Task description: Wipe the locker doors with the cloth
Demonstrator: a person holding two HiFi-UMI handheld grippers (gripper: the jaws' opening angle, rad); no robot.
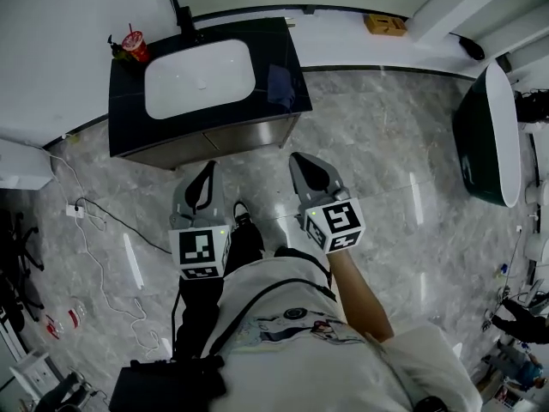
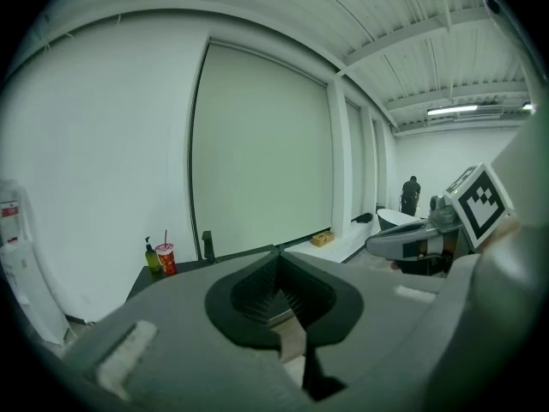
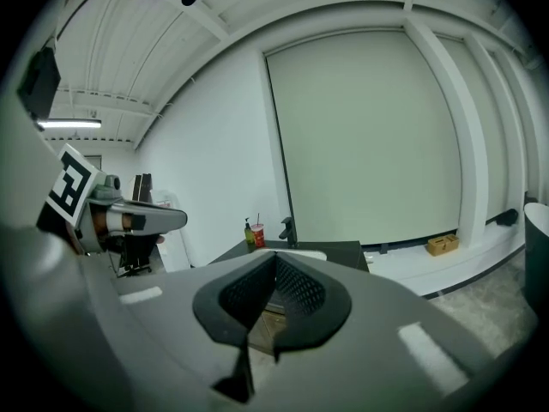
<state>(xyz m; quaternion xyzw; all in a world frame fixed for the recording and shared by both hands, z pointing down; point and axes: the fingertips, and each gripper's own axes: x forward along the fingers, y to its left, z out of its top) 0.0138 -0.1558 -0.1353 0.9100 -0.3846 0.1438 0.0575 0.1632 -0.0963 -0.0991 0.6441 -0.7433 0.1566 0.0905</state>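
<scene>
Cloth [image 1: 280, 86], dark blue: lies on the black vanity counter [image 1: 129, 101], right of the white basin [image 1: 199, 77], ahead of both grippers. Left gripper [image 1: 208, 168] and right gripper [image 1: 296, 158]: jaws together, empty, near the cabinet front [image 1: 214, 141].

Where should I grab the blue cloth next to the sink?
Pinch the cloth by its near edge, coming down from above on the side where you stand. It lies flat on the dark counter, right of the sink, with nothing sticking up, so an edge near the counter's front is probably easiest to lift.
</scene>
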